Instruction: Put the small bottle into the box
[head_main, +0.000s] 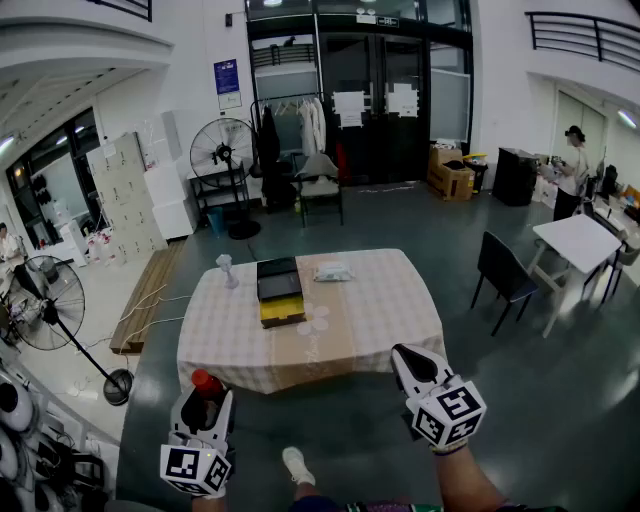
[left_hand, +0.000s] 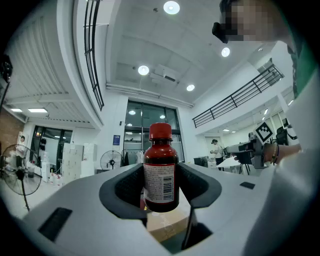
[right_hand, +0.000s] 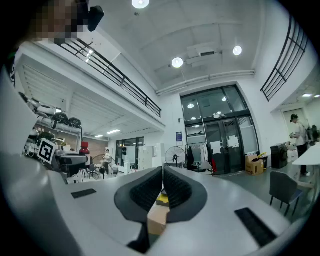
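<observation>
While the left gripper clamps it upright at the head view's lower left, the small round dark-brown bottle shows a red cap and a white barcode label. The right gripper has its jaws pressed together, empty. Mid-frame, the black rectangular box lies on the checked-cloth table, well apart from the bottle.

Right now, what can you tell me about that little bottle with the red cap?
The small bottle is dark reddish-brown, glass or plastic by its shine, with a red screw cap that is on. A white label with fine print and a barcode wraps its body. It stands upright, clamped at the sides between the dark ribbed pads of the left gripper. It is held in the air, short of the table, and touches nothing else.
</observation>
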